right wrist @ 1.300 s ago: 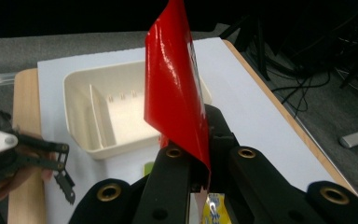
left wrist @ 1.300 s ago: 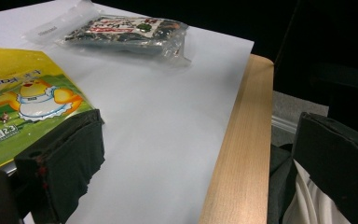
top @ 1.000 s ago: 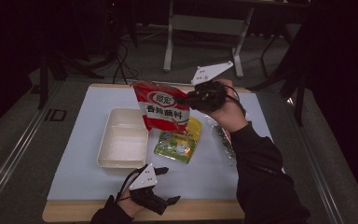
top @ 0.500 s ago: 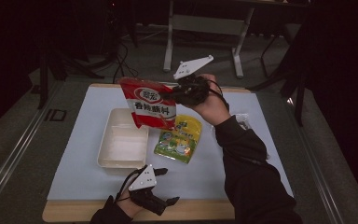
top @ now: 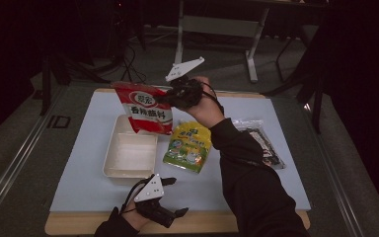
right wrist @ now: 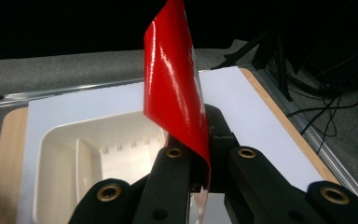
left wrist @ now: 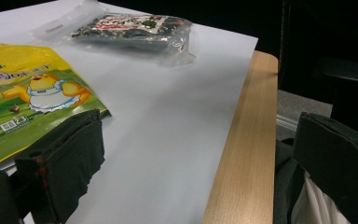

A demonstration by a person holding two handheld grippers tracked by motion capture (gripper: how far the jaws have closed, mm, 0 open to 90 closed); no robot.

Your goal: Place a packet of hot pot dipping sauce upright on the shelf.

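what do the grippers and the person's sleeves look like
Both grippers, left gripper and right gripper, are black, each topped by a pale grey three-cornered plate. The right gripper's arms carry brass-ringed holes. The jaw pads are dark and blocky. Thin black cables loop off them. The sleeves are dark.

The red pouch (top: 145,111) carries a white oval logo and white lettering on its front; its back is plain glossy red. The snack bag (top: 188,146) is yellow above and green below, with a cartoon chick. The tray (top: 129,157) is cream-white. The clear packet (top: 261,140) shows dark contents and a red-and-white label. A pale blue-white sheet (top: 89,153) covers the light wooden table (top: 212,223). Both grippers are black.
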